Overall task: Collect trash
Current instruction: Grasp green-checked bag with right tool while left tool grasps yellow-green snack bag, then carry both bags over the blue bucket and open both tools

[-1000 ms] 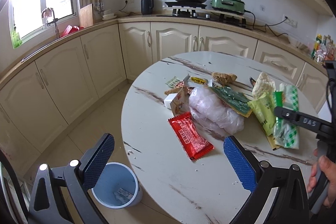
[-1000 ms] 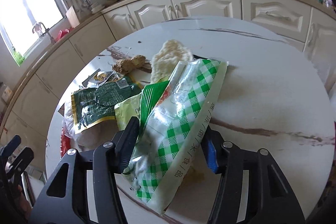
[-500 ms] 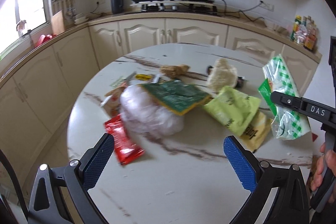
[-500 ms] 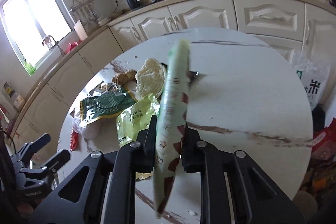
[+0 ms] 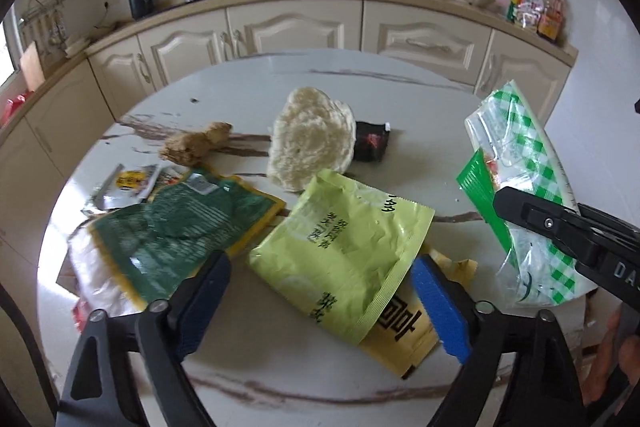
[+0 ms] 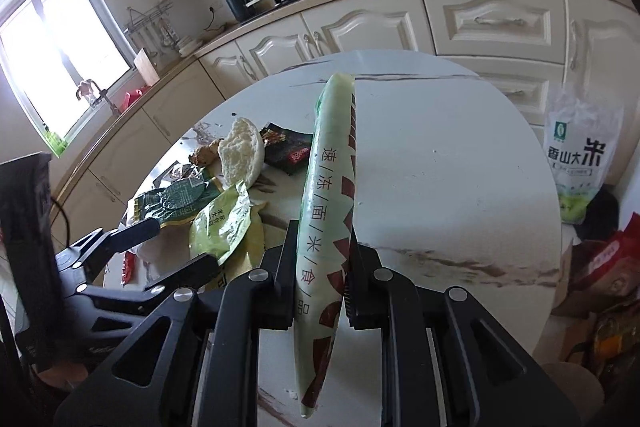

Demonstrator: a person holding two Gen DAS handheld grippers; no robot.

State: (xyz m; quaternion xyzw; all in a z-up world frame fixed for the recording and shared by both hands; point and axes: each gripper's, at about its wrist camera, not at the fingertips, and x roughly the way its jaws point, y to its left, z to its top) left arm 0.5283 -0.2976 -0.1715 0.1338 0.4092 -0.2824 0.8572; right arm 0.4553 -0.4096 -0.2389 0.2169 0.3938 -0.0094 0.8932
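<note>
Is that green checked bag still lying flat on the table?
No, the right gripper has the green checked bag pinched between its fingers, lifted edge-on above the table.

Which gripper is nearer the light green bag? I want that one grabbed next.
Left. The left gripper hovers open astride the light green bag; the right gripper is off to its side, shut on the checked bag.

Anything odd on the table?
Yes: wrappers lie heaped on the table, a lime-green packet overlapping a yellow one, and half a flatbread sits bare on the marble.
</note>
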